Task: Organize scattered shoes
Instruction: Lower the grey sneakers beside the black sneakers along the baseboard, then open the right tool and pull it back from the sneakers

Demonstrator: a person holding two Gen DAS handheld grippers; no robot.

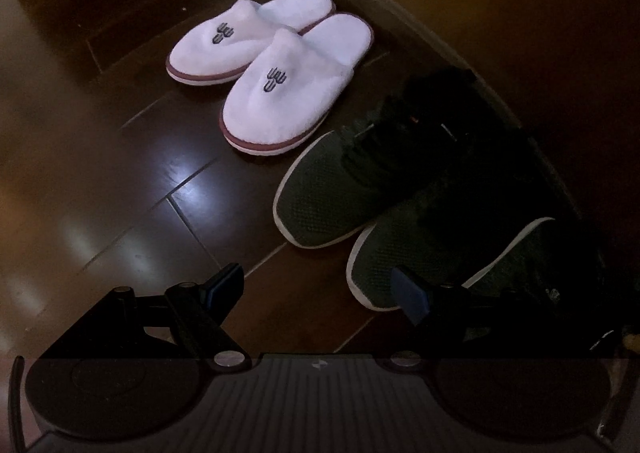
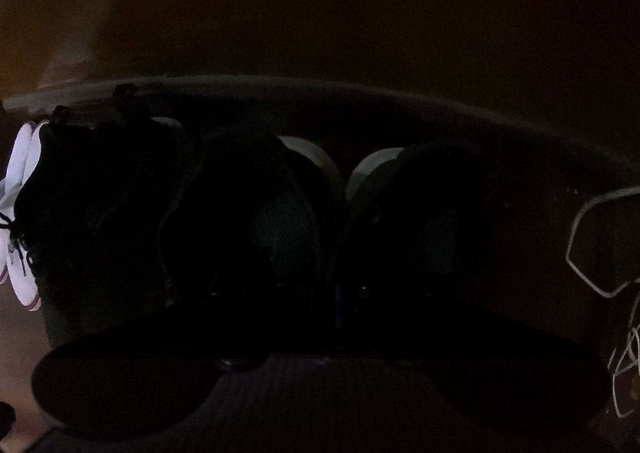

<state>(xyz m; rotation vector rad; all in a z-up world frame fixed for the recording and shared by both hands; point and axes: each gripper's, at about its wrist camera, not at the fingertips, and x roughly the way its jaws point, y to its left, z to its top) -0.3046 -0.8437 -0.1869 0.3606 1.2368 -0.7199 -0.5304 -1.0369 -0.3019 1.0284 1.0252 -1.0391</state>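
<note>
Two white slippers (image 1: 256, 65) with maroon soles lie side by side on the dark wood floor, toes toward me. Right of them a pair of dark green sneakers (image 1: 352, 193) stands along the skirting. My left gripper (image 1: 318, 289) hovers open over bare floor, its right finger by the nearer sneaker's toe. The right wrist view is very dark. Two dark shoes (image 2: 256, 229) with pale heel linings lie close together against the skirting. My right gripper (image 2: 338, 305) sits with its fingers together over the gap between them. Whether it pinches a shoe edge is hidden by darkness.
A skirting board (image 1: 400, 17) and brown wall run behind the row. A sneaker (image 2: 100, 193) and the slippers (image 2: 20, 213) show at the left in the right wrist view. A pale cable (image 2: 592, 245) loops on the floor at the right.
</note>
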